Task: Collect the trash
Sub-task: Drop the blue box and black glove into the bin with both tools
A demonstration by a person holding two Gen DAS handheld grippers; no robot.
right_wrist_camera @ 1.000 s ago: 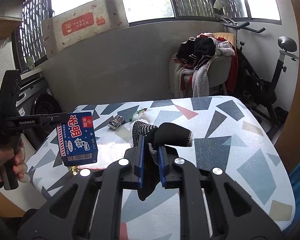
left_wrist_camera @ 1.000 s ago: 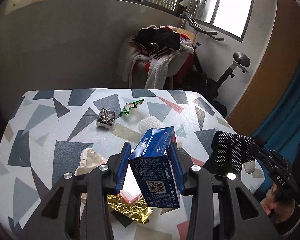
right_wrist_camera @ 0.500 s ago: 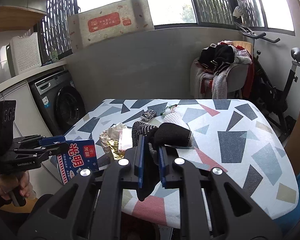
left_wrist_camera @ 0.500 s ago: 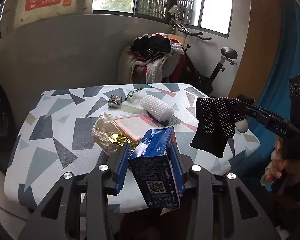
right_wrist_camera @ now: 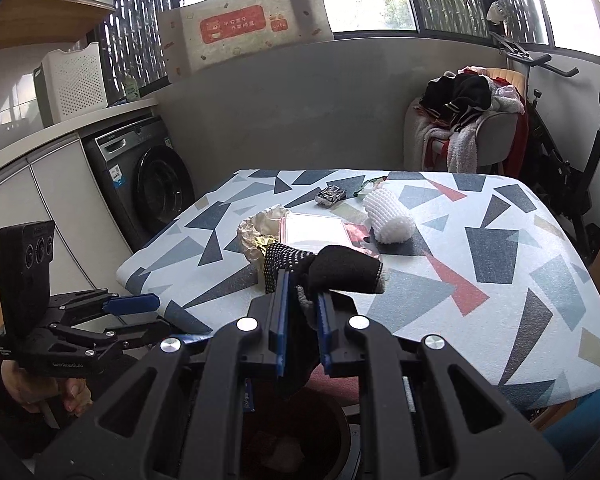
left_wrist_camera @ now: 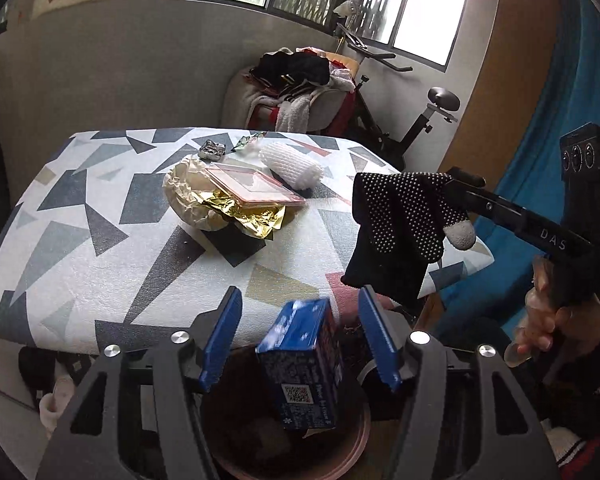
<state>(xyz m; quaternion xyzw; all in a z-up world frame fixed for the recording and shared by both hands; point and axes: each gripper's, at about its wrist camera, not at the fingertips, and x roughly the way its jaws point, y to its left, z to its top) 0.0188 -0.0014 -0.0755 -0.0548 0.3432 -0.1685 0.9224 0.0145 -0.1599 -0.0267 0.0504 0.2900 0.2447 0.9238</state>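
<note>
The left gripper (left_wrist_camera: 300,334) is opening over the round bin (left_wrist_camera: 352,446); the blue ice-cream carton (left_wrist_camera: 300,364) sits between the jaws with clear gaps on both sides, dropping free toward the bin. It looks like a light, stiff cardboard box, best taken across its flat sides. The right gripper (right_wrist_camera: 302,330) is nearly closed, pinching a black dotted glove (right_wrist_camera: 320,270) that hangs limp: soft, light, grippy, fine to hold by any fold. Left on the patterned table (left_wrist_camera: 100,264) I count five pieces: one crumpled paper wad (left_wrist_camera: 188,196) and one gold foil wrapper (left_wrist_camera: 252,216), both crushable; one flat red-edged packet (left_wrist_camera: 256,188), thin, best nipped at an edge; one springy white foam net sleeve (left_wrist_camera: 290,162); one small crumpled silver wrapper (left_wrist_camera: 212,150); plus one green scrap (left_wrist_camera: 246,141) too small to identify
</note>
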